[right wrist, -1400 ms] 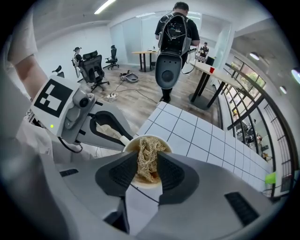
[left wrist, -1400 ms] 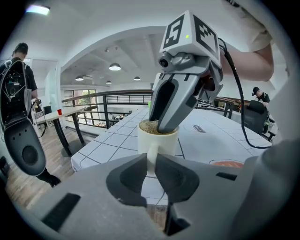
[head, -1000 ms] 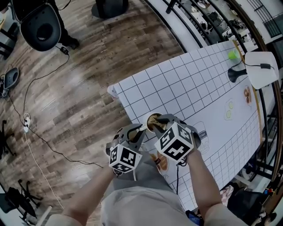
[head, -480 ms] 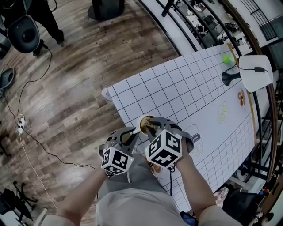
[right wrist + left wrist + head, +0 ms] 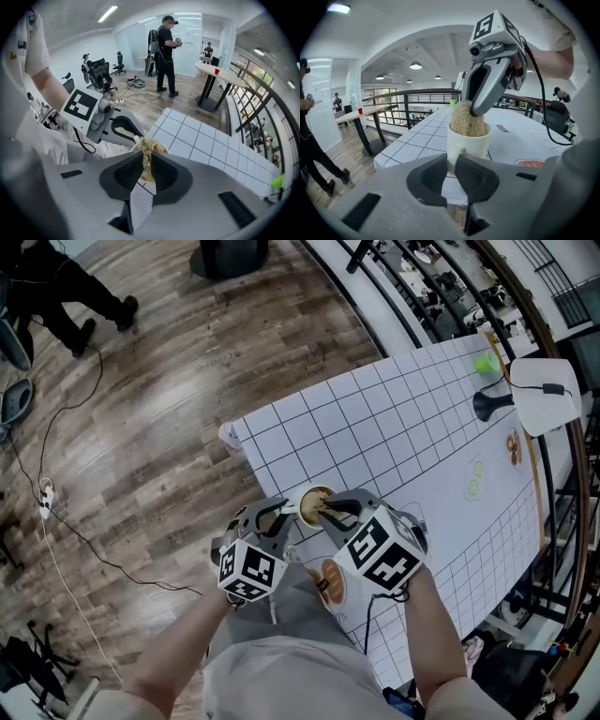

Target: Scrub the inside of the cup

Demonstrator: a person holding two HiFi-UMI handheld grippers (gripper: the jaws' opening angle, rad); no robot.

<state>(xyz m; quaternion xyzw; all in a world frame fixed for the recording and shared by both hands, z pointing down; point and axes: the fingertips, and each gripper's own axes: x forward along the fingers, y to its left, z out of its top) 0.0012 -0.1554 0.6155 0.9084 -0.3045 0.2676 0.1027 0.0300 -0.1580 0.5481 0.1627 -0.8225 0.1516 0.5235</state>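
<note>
Cup [image 5: 468, 143], white, brims with tan scrubber [image 5: 467, 122] pinched by right tool [image 5: 146, 158]; left tool [image 5: 451, 166] pinches its handle [image 5: 452, 158].

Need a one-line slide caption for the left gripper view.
Left tongs grip the white cup by its handle while right tongs hold a loofah scrubber in its mouth.

Nothing legible; a small label [image 5: 502, 128] on the mat [image 5: 403, 427] seems blurred.
</note>
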